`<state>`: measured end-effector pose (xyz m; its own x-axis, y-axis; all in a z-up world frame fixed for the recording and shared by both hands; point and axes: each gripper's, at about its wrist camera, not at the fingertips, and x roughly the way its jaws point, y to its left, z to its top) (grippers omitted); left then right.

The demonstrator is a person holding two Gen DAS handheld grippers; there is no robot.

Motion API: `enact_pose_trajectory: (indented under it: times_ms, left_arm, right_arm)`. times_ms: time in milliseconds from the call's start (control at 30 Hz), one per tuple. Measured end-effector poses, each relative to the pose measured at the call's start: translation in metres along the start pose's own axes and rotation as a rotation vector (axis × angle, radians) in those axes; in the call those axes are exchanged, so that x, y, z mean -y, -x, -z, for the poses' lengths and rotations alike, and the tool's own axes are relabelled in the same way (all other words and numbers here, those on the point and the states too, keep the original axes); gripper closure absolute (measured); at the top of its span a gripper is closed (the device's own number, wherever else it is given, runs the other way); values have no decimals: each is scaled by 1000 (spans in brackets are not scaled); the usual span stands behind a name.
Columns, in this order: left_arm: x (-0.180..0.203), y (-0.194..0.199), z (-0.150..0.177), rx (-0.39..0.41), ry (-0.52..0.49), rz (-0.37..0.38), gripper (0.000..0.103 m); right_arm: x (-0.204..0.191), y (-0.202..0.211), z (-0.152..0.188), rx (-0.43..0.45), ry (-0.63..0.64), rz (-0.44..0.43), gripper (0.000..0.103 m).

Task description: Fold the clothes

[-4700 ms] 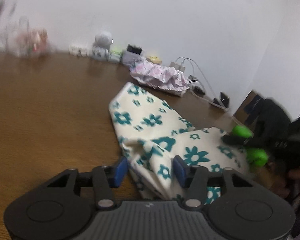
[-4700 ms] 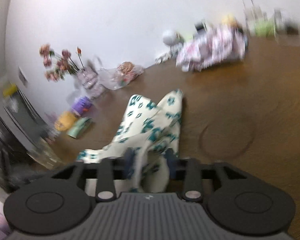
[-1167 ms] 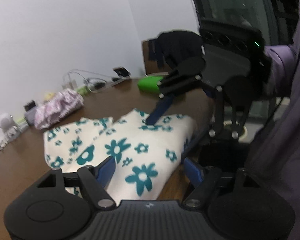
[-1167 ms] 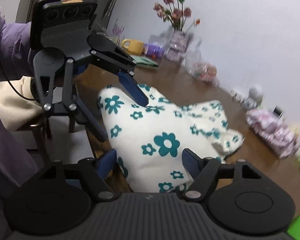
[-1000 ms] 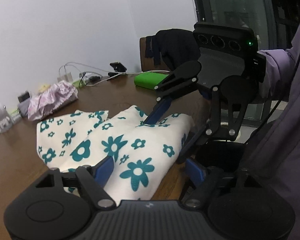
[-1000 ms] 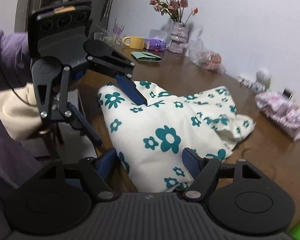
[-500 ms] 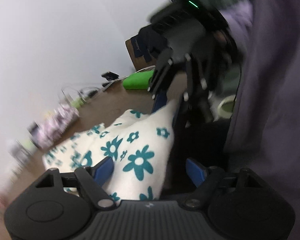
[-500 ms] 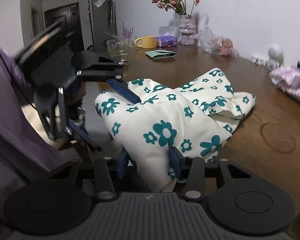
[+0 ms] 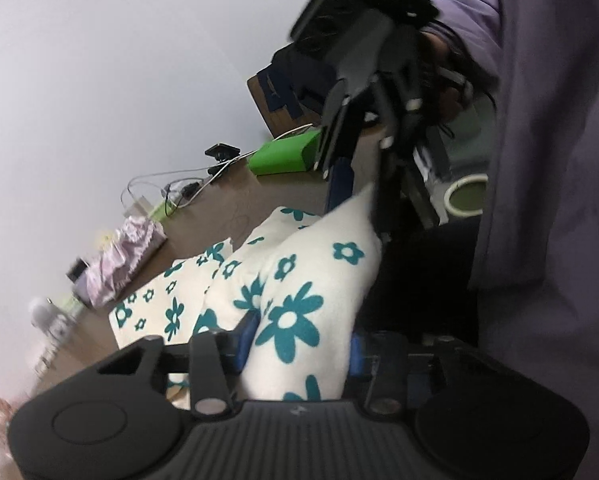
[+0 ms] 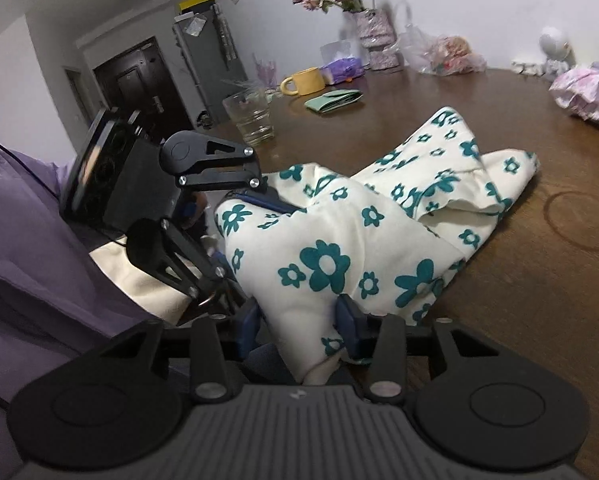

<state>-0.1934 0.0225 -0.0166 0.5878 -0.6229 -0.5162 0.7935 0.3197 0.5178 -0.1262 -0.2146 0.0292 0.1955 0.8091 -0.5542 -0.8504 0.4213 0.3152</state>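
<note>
Indoors, brown wooden table (image 10: 499, 312), white wall (image 9: 119, 80), both grippers (image 9: 299, 344) (image 10: 297, 320) pinching floral garment (image 10: 359, 232).

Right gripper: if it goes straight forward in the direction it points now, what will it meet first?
The right gripper is already shut on the floral garment, so that cloth bunched ahead comes first. Beyond it lies the wooden table; the drinking glass looks left of that line, though depth is unclear.

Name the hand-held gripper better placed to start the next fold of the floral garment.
Neither clearly: the left hand-held gripper and the right hand-held gripper each pinch a near corner of the floral garment; both should probably carry it together.
</note>
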Motion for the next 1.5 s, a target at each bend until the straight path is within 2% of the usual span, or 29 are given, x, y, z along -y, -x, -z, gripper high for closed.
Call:
enact_pose_trajectory:
  times_ms: [67,100,200,333,467,600,667,700,767,833,900,967,1000,1067,1100,1133,1167,1200,1267,1333,1367,1433,1500]
  left_arm:
    - [-5,3,-2,-8,44,33,65]
    - [-8,5,-4,-12,66,50,65]
    - [-21,15,-7,-13,164,125,65]
    - [-38,27,-7,2,319,226,66]
    - [-53,30,-6,7,435,321,66]
    - [-65,32,-6,18,519,434,66]
    - [-71,32,-3,35,570,478,64]
    - [-74,34,0,44,591,474,61]
    - [-83,38,8,93,662,435,50]
    - [-93,43,17,156,746,384,30]
    - [-103,45,25,220,836,338,28]
    - [-113,35,26,247,935,313,28]
    - [-118,29,25,256,989,301,30]
    - [-124,14,21,221,1069,269,31]
    - [-127,7,19,197,1087,236,32]
    - [-128,0,19,182,1098,205,35]
    - [-129,-5,22,184,1112,172,33]
    - [-130,-10,25,185,1127,138,32]
    - [-130,-19,34,186,1193,76,35]
    - [-129,-25,44,206,1259,39,37]
    - [-128,-26,48,203,1296,13,37]
    - [-130,-33,53,200,1355,-29,38]
    - [-131,-36,57,210,1416,-40,40]
  right_arm:
    - [-17,7,-1,16,63,52,33]
    - [-26,12,-1,36,114,75,20]
    - [-57,18,10,87,334,207,9]
    - [-75,5,29,103,524,309,6]
    - [-73,-13,37,114,625,328,7]
    - [-72,-23,30,117,656,312,7]
    - [-60,-26,19,80,565,240,26]
    - [-54,-27,13,58,510,197,45]
    - [-34,-25,5,49,304,110,50]
    - [-12,-21,2,67,108,32,53]
    - [9,-16,1,79,-64,-46,53]
    - [31,-13,-1,89,-227,-129,53]
    - [42,-12,-2,89,-303,-166,53]
    - [60,-13,-4,79,-434,-219,51]
    - [65,-13,-6,73,-469,-208,46]
    - [66,-11,-7,83,-485,-176,35]
    - [66,-7,-8,108,-490,-150,32]
    - [67,-2,-9,142,-491,-138,31]
    - [69,4,-5,203,-524,-85,34]
    - [71,9,1,264,-566,-22,52]
    - [73,12,3,297,-591,13,56]
    - [72,14,4,341,-585,86,70]
    - [73,11,2,357,-577,143,76]
